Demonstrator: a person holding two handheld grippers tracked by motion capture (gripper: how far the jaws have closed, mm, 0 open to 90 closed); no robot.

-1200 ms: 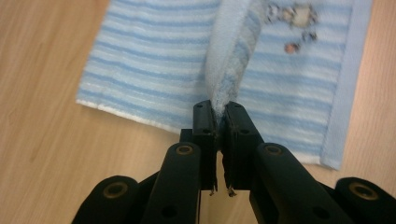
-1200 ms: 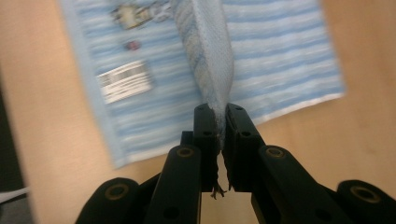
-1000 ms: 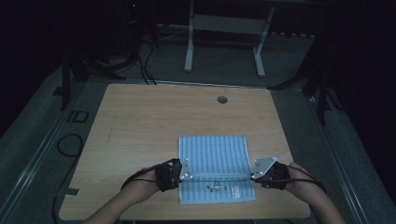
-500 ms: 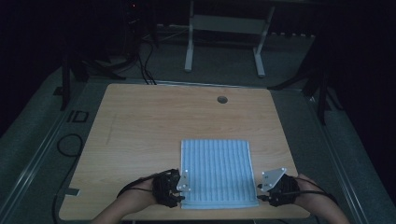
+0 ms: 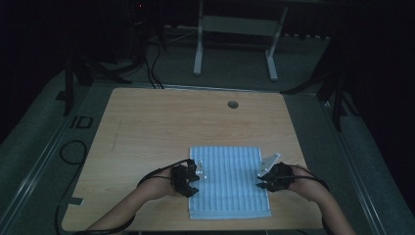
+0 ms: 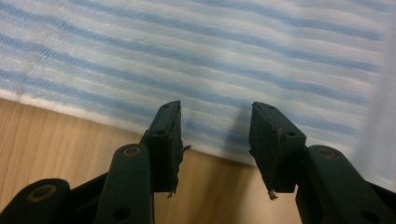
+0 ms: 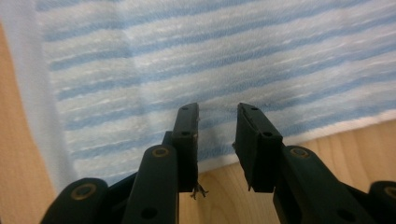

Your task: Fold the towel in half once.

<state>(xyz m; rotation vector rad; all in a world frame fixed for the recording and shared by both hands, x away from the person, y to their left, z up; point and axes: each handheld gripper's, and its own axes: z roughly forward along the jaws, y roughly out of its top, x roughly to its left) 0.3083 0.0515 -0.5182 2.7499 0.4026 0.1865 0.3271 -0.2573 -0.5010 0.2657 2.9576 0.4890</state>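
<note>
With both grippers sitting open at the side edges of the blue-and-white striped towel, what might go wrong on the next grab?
1. The left gripper has just been opening, with nothing pinched between its jaws over the hem of the blue-and-white striped towel; closing may catch one layer or only the wooden table.
2. The right gripper has just been closing slightly, also holding nothing; uneven grabs could skew the fold.
3. The towel's near edge lies close to the table edge and might slide off.

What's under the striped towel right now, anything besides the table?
The blue striped towel lies flat on the wooden table; bare wood shows all round its edges. No bulge shows. Whatever lies beneath it or between its folded layers is covered.
</note>
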